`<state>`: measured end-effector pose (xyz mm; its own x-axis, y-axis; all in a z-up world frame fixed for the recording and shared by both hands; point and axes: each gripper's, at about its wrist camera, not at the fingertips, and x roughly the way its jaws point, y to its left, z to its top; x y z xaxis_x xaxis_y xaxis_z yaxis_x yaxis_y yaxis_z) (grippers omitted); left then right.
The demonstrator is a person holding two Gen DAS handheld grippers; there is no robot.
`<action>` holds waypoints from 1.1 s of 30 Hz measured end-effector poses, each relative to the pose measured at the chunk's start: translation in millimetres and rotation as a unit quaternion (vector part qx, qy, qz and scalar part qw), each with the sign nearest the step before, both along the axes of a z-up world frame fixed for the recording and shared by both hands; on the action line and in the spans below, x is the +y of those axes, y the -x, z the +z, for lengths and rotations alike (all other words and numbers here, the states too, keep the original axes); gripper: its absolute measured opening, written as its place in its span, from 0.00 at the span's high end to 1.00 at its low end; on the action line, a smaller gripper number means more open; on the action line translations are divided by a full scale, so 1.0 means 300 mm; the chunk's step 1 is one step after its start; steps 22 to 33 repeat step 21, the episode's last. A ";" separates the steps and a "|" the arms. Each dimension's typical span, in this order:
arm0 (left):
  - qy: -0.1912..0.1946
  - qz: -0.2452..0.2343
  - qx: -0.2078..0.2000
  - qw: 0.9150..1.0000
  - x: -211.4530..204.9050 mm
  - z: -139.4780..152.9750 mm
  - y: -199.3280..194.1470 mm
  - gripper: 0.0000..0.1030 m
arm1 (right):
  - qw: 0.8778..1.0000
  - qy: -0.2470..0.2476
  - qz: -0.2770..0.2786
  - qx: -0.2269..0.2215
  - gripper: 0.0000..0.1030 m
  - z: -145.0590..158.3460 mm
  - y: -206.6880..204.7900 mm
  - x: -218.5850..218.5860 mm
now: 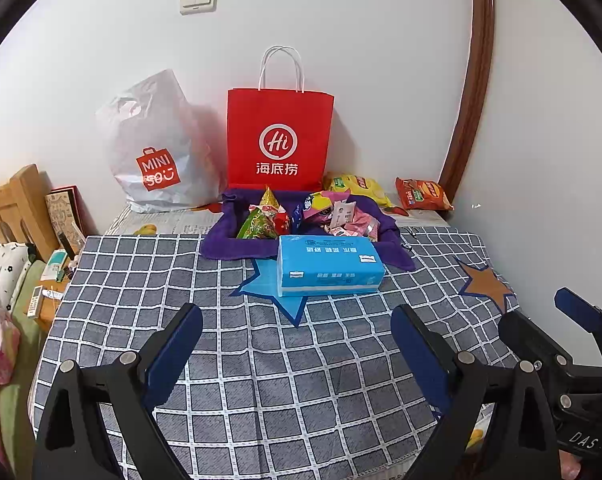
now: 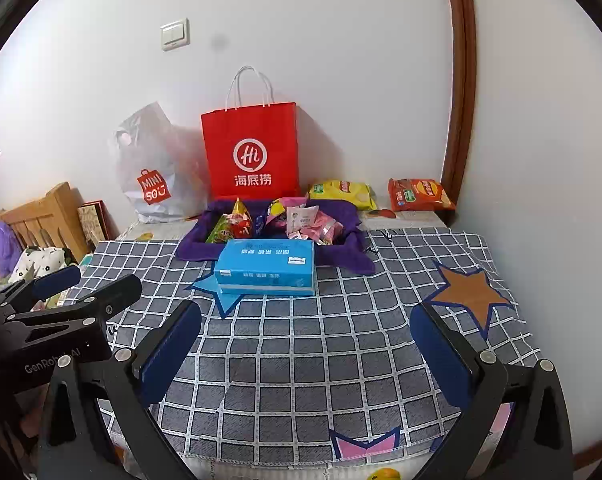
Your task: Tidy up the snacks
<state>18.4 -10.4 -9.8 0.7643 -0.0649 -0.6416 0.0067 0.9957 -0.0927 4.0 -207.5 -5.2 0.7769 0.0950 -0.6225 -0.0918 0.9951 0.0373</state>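
Left wrist view: left gripper and right gripper both spread wide, empty, hovering over checked cloth. Small snacks heaped in purple-lined tray, likely to corral them; yellow chip bag and orange chip bag lie outside, by wall.

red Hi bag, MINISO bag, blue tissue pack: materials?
Red Hi bag: looks like matte paper, stiff creased sides, twisted white cord handles. MINISO bag: thin translucent plastic, crinkled, die-cut handle. Blue tissue pack: likely glossy plastic film wrap, soft edges.
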 end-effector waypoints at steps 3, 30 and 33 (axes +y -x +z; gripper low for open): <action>0.001 0.002 0.001 1.000 0.002 -0.001 0.001 0.08 | 1.000 0.000 0.000 0.000 0.00 0.000 0.000 -0.001; 0.000 0.003 0.001 1.000 0.013 -0.006 -0.001 0.08 | 1.000 0.001 0.006 -0.005 0.00 -0.004 0.009 0.008; 0.000 0.003 0.001 1.000 0.013 -0.006 -0.001 0.08 | 1.000 0.001 0.006 -0.005 0.00 -0.004 0.009 0.008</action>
